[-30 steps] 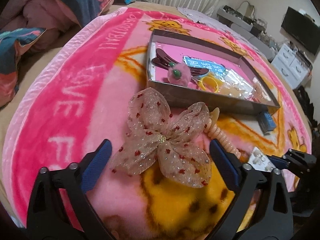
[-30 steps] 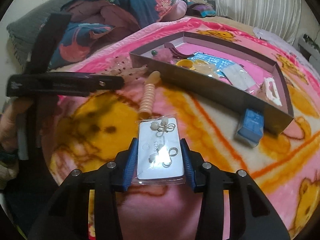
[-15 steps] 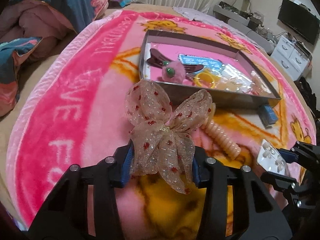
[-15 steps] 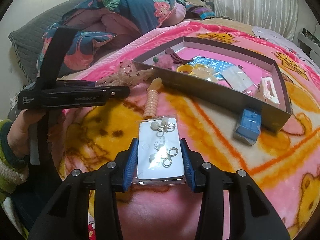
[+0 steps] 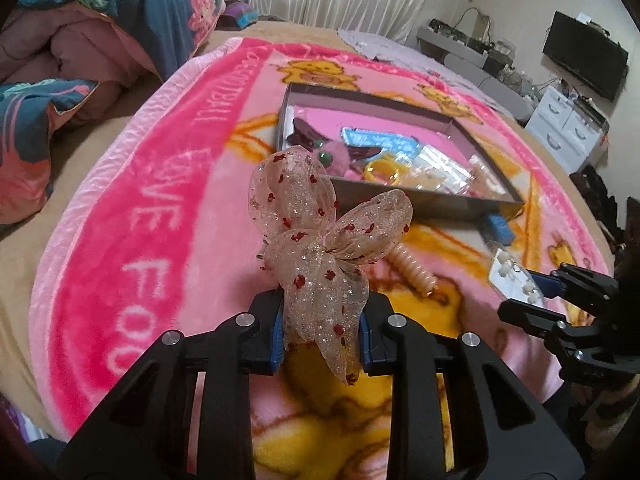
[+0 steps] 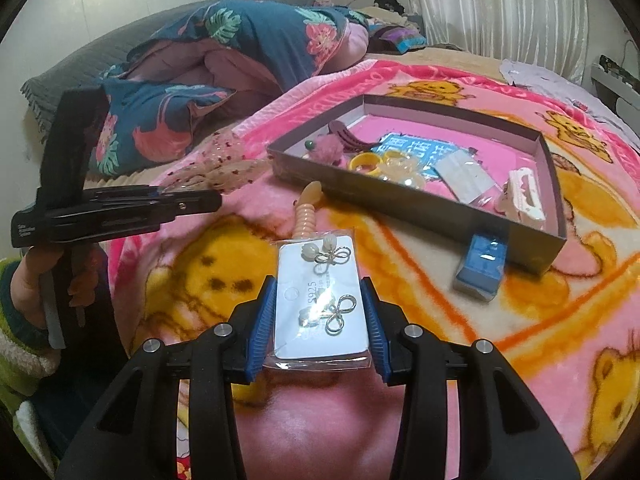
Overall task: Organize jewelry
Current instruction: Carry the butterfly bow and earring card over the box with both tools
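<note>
While both claws are loaded, nothing new has gone into the box yet.
L claw (image 5: pixel 322 330): nearly closed, pads pinching lower tails of the organza bow (image 5: pixel 320 240); bow stands up just ahead of the fingertips, off the blanket (image 5: pixel 152 216).
R claw (image 6: pixel 320 322): part closed on the sides of the bagged earring card (image 6: pixel 320 300), card flat between the pads, lifted clear of the blanket.
Just past L claw, to its right: peach spiral hair tie (image 5: pixel 414 270), loose on the blanket.
Past R claw, to its right: small blue box (image 6: pixel 480 266), touching the tray's outer wall.
Further ahead of both: grey box lid used as tray (image 5: pixel 420 200), already holding pink pompom clip (image 5: pixel 334 158), yellow ring (image 5: pixel 382 172), blue packet, clear bags, white claw clip (image 6: pixel 524 196).
Progress: well along, I judge; several pcs stowed. Left: bow + earring card to drop in, then hair tie and blue box.
Vs 1 s ago: L claw was wide open around the bow lying flat; its jaws have just been closing, bow now gripped and raised. R claw's hold on the card unchanged, sits a bit higher.
</note>
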### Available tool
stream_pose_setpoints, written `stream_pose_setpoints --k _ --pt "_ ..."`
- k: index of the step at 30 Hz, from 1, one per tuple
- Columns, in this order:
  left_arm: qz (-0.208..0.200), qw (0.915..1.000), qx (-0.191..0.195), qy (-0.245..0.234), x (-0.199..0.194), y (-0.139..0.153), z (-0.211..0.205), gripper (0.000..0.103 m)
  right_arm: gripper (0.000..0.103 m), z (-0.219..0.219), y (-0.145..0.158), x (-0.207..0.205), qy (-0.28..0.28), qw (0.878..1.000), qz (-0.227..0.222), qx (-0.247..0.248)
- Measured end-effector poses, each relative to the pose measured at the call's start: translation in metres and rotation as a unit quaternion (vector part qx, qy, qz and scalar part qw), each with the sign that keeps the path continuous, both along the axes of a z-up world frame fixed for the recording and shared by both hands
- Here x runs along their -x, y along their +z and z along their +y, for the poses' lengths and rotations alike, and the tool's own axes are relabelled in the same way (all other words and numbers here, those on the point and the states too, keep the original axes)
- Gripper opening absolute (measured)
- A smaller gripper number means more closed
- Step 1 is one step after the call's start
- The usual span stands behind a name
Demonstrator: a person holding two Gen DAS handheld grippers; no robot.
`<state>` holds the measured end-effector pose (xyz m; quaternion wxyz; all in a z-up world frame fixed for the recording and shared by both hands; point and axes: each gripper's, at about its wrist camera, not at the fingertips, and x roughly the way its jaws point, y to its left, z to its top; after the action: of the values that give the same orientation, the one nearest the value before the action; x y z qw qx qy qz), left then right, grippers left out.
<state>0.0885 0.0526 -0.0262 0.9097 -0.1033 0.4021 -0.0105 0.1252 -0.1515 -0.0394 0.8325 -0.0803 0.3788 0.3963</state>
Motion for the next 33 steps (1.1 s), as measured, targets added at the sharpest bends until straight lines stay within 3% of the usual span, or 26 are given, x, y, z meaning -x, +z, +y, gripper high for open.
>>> stream_pose_setpoints --k 11,33 --pt "-0.023 0.9996 0.003 -0.013 -0.007 0.023 -0.017 0.019 0.040 -0.022 0.022 -0.007 -0.030 0.999 -0.027 -0.026" --pt "-0.053 0.9965 0.005 -0.064 -0.071 0.052 -0.061 0.019 0.040 -0.079 0.053 -0.047 -0.127 0.988 -0.067 -0.056"
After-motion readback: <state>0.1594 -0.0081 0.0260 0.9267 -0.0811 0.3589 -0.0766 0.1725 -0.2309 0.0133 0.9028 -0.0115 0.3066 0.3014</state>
